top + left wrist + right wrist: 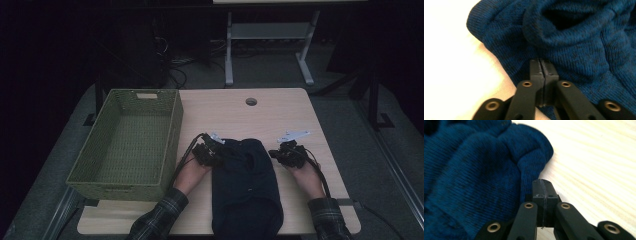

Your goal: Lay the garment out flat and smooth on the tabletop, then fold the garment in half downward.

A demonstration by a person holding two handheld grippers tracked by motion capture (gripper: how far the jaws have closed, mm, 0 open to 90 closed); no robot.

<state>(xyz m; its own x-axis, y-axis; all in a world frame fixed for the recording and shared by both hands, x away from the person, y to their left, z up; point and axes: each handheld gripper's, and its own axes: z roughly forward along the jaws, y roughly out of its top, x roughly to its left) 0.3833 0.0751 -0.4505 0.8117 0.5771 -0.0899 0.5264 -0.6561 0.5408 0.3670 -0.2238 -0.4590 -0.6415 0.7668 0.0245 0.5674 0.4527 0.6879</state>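
Two grippers, left gripper (218,150) and right gripper (278,151), closed empty beside the ribbed-knit blue sweater (246,187).

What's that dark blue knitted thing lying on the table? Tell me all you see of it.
The dark blue knitted garment looks like a soft woollen sweater, rumpled and folded in thick rolls. It lies flat on the pale wooden table, reaching its near edge, right of the green woven basket. The left tool rests shut on its fabric; the right tool, also shut, sits at its edge.

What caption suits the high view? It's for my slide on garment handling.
Both grippers, left and right, shut at the sides of a dark blue sweater beside a green basket.
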